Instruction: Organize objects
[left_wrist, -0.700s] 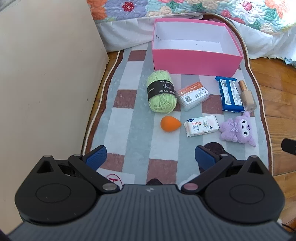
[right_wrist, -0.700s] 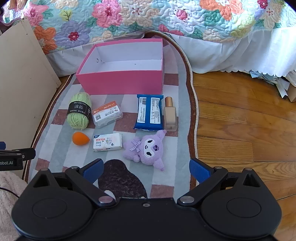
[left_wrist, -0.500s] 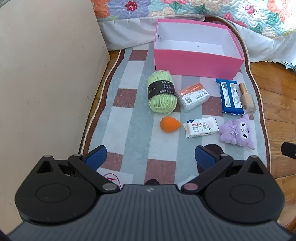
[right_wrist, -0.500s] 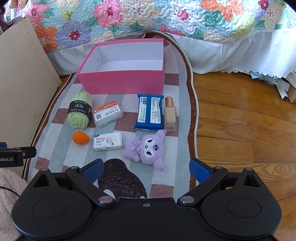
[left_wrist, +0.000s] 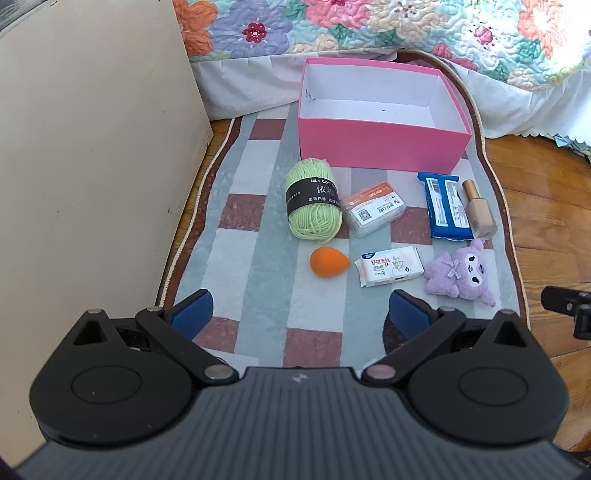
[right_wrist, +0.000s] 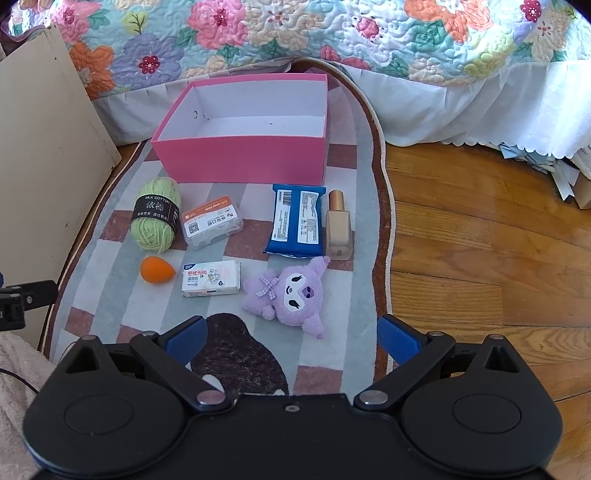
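Seven loose things lay ahead of the two grippers, one of each: a ball of green yarn (left_wrist: 313, 201), a clear plastic case (left_wrist: 373, 213) with an orange label, a blue packet (left_wrist: 446, 207), a tan bottle (left_wrist: 479, 215) with a gold cap, an orange egg-shaped sponge (left_wrist: 328, 260), a white pack of wipes (left_wrist: 388, 266) and a purple plush toy (right_wrist: 290, 293). Beyond them stood one pink box (left_wrist: 380, 149), open-topped, white inside and holding nothing.

All of it sat on a checked rug (left_wrist: 255, 236) of grey, white and brown squares with a corded edge, laid over a wooden plank floor (right_wrist: 480, 240). A bed with a flowered quilt (right_wrist: 332, 33) and a white frill ran behind the box; a plain cream panel (left_wrist: 92, 166) stood to the left.

The left gripper (left_wrist: 299, 308) hung with its blue ribbed pads wide apart and bare, the sponge just ahead. The right gripper (right_wrist: 290, 334) was likewise spread wide and gripped nothing, the soft toy just ahead of it.
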